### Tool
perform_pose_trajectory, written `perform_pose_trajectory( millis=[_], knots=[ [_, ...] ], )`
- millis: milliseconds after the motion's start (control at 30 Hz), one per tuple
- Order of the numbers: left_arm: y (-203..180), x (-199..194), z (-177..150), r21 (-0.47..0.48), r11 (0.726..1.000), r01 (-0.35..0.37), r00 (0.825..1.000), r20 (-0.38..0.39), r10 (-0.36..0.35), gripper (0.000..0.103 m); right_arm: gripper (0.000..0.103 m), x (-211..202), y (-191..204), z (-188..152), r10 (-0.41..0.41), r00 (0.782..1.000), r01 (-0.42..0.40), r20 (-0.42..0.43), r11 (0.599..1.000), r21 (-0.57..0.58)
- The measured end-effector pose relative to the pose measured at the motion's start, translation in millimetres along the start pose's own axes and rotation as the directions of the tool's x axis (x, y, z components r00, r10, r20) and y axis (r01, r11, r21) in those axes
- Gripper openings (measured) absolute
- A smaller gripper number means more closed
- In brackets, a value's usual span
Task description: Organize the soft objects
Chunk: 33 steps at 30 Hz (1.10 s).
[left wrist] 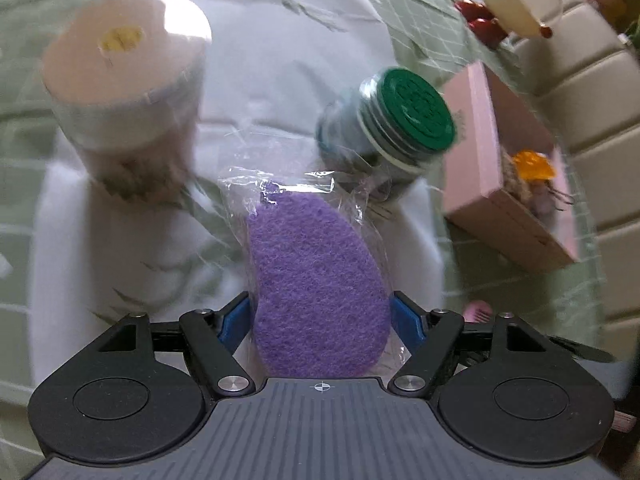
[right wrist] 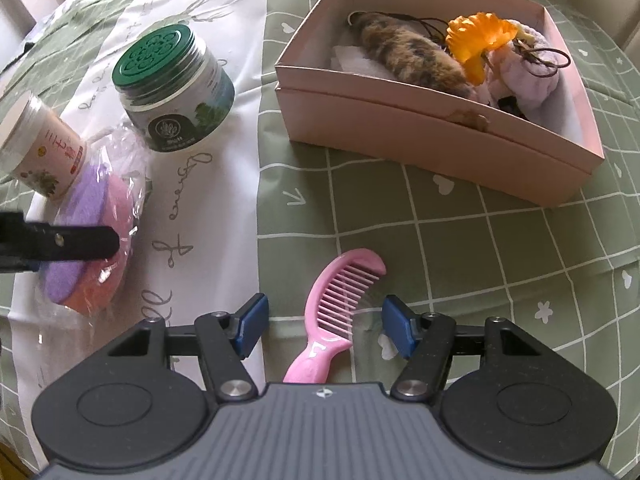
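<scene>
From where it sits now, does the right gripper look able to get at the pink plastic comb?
Probably yes. The right tongs are open with the pink plastic comb lying flat on the green checked tablecloth directly between them; nothing covers it. The left tongs are busy gripping the bagged purple sponge.

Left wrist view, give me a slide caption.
Left gripper closed on a bagged purple felt sponge, with a green-lidded jar and open pink box ahead.

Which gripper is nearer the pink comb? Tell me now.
Right. The right gripper is open with the pink comb lying between its fingers. The left gripper is off to the left over the white cloth, shut on the bagged purple sponge.
</scene>
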<state>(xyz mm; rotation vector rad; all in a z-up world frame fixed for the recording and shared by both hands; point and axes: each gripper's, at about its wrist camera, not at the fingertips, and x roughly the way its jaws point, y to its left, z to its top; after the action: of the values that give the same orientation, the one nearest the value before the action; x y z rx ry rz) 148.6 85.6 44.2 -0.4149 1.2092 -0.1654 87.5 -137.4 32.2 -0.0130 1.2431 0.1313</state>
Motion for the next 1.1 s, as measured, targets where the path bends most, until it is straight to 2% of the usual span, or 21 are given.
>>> perform_pose_trajectory(
  millis=[167,300,500,600,667,700,833,933,1100],
  knots=[
    [-11,10,1,0.092,0.987,-0.131,0.991,0.031,0.129,0.078,0.066,3,2,-1,-0.005,1.000,0.005,-0.001,1.000,-0.031],
    [-9,17,1,0.094,0.984,-0.148,0.989,0.024,0.147,0.079,0.070,5,6,-1,-0.005,1.000,0.005,-0.009,0.999,-0.051],
    [-9,21,2,0.100,0.983,-0.155,0.988,0.029,0.153,0.082,0.069,1,0,2,0.017,1.000,-0.016,0.016,1.000,-0.022],
    [-12,24,3,0.100,0.982,-0.160,0.987,0.035,0.158,0.084,0.053,1,0,2,0.006,0.999,-0.005,0.032,0.999,-0.047],
    [-12,25,3,0.105,0.981,-0.165,0.986,0.041,0.162,0.084,0.033,0,0,3,0.008,0.999,-0.006,0.042,0.998,-0.065],
    [-13,25,3,0.110,0.980,-0.168,0.985,0.046,0.164,0.084,0.029,0,1,4,0.017,0.999,-0.014,0.040,0.997,-0.071],
    [-15,24,3,0.106,0.979,-0.175,0.984,0.053,0.170,0.080,0.028,-2,4,2,0.014,0.999,-0.009,0.050,0.996,-0.092],
    [-16,15,0,0.123,0.982,-0.145,0.989,0.061,0.138,0.076,0.028,-7,7,0,0.025,0.998,-0.020,0.055,0.994,-0.105],
    [-42,-11,-19,0.243,0.964,-0.112,0.994,0.041,0.105,0.075,0.028,-34,0,-7,0.062,0.996,-0.055,0.066,0.993,-0.104]
  ],
)
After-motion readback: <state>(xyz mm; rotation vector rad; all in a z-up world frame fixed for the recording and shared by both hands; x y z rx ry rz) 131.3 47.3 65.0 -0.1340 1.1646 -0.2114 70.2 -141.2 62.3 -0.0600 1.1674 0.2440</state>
